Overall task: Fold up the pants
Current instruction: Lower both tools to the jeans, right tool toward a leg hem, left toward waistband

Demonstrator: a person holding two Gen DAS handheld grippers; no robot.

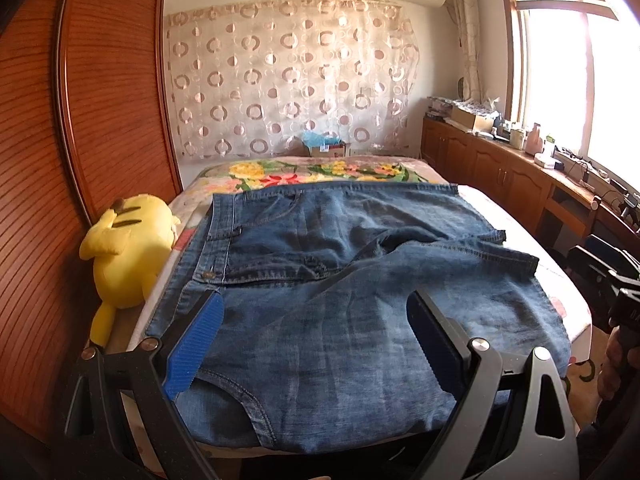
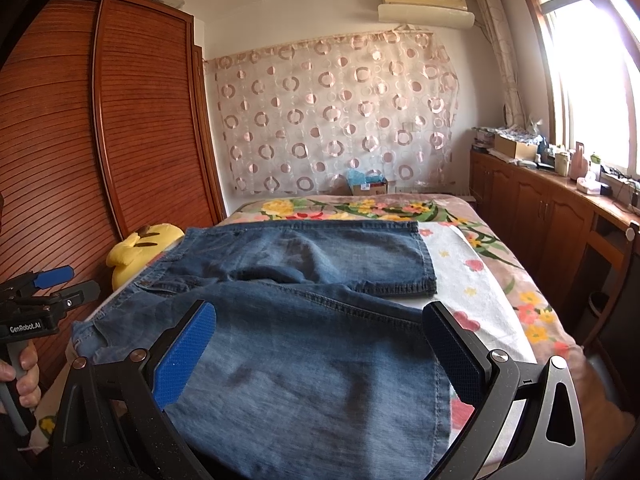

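With both our left gripper (image 1: 312, 312) and right gripper (image 2: 320, 320) spread wide and empty over the jeans (image 1: 360, 280) lying across the bed (image 2: 480, 292), we risk pinching one denim layer toward 6 o'clock, skewing the fold.

Faded blue denim pants (image 1: 320, 280) on a floral bedspread (image 2: 500, 292); yellow plush toy (image 1: 124, 256); blue-padded fingers (image 1: 196, 344).

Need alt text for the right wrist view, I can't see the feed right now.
Blue jeans lie spread on a floral bed, with the open right gripper above the near denim, holding nothing. The left gripper shows at the left edge in a hand, and a yellow plush sits beside a wooden wardrobe.
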